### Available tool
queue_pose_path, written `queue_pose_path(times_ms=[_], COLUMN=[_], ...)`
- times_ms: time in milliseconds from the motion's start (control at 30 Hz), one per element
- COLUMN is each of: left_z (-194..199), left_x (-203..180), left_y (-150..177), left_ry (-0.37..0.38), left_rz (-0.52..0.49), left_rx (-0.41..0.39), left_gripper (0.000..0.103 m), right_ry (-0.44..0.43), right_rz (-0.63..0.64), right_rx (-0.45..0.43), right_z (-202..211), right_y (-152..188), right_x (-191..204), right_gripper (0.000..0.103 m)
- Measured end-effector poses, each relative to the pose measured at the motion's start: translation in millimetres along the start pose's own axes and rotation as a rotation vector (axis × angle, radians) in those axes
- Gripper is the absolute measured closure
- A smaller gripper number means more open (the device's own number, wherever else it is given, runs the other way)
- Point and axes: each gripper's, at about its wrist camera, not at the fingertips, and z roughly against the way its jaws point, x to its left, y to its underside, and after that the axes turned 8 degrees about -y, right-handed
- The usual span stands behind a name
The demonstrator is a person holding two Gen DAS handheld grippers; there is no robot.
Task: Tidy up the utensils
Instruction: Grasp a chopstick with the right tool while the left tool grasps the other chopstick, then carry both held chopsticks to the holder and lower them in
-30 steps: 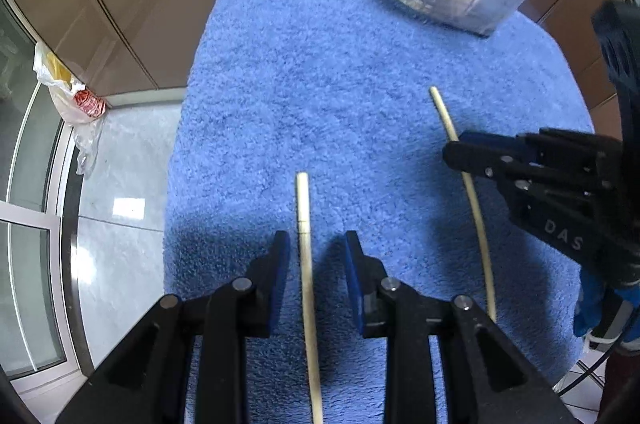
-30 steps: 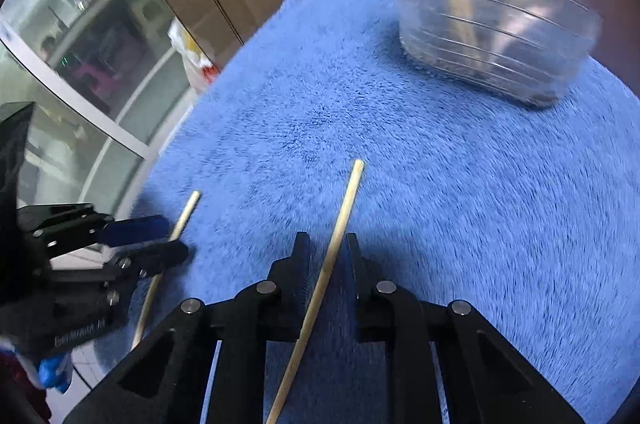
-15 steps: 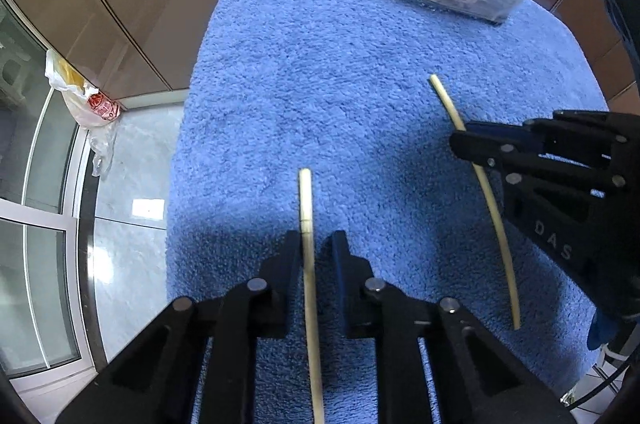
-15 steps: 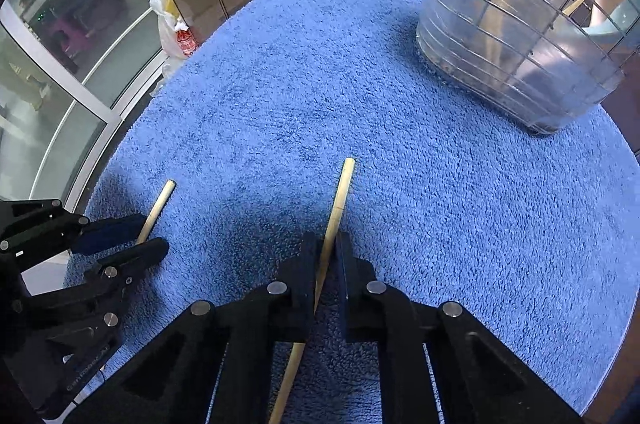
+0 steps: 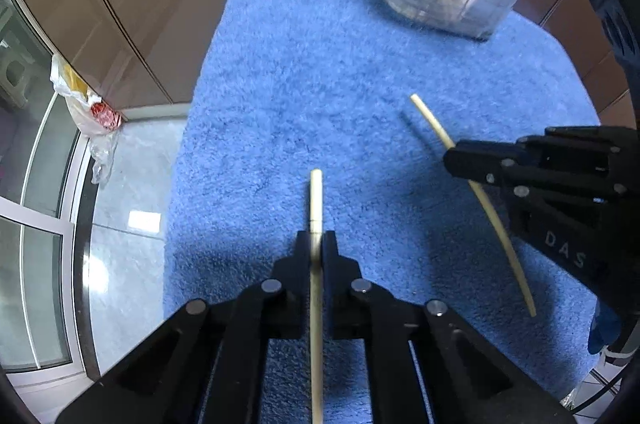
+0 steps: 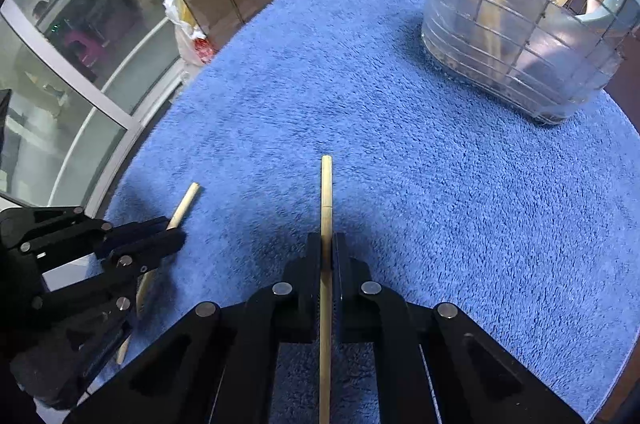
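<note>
Two pale wooden chopsticks are over a blue towel (image 5: 320, 84). My left gripper (image 5: 316, 244) is shut on one chopstick (image 5: 316, 196), its jaws closing tight against the stick, which runs straight out between the fingers. My right gripper (image 6: 327, 244) is shut on the other chopstick (image 6: 326, 184). In the left wrist view the right gripper (image 5: 452, 156) holds its chopstick (image 5: 432, 122) slightly above the towel, and the stick casts a thin shadow. In the right wrist view the left gripper (image 6: 176, 236) grips its chopstick (image 6: 186, 202) low over the towel (image 6: 360, 84).
A clear utensil holder with a wire grid (image 5: 452, 4) (image 6: 512, 64) stands at the towel's far right, with several chopsticks and a pale spork in it. Brown cabinet doors rise behind. A plastic bag (image 5: 88, 104) lies on the tiled floor at the left, by a glass door.
Both grippers' jaws have closed from slightly apart onto their chopsticks. The right chopstick has straightened between its fingers and come up off the towel.
</note>
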Motion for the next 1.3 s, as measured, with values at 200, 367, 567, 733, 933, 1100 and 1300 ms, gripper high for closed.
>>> queue_pose_path(times_ms=[200, 367, 567, 733, 933, 1100, 1300], left_z=[32, 58, 89, 109, 128, 137, 138], left_x=[-5, -20, -45, -66, -83, -94, -97], left_y=[6, 14, 22, 29, 38, 43, 41], left_ry=[-0.005, -0.029, -0.047, -0.058, -0.061, -0.059, -0.054], left_rz=[0.003, -0.015, -0.030, -0.069, -0.098, -0.116, -0.118], left_rx=[-0.116, -0.225, -0.347, -0.420, -0.491, -0.529, -0.537], left_gripper=[0.098, 0.098, 0.098, 0.098, 0.098, 0.098, 0.098], right_ry=[-0.095, -0.160, -0.166, -0.149, -0.107, -0.099, -0.100], right_rz=[0.020, 0.029, 0.022, -0.031, -0.069, -0.074, -0.062], right_rx=[-0.098, -0.209, -0.352, -0.439, -0.542, -0.615, -0.660], right_z=[34, 69, 106, 130, 159, 178, 184], right_y=[18, 42, 85, 113, 135, 147, 147], right_x=[-2, -6, -10, -19, -26, -31, -29], right_gripper=[0.098, 0.098, 0.098, 0.098, 0.098, 0.098, 0.098])
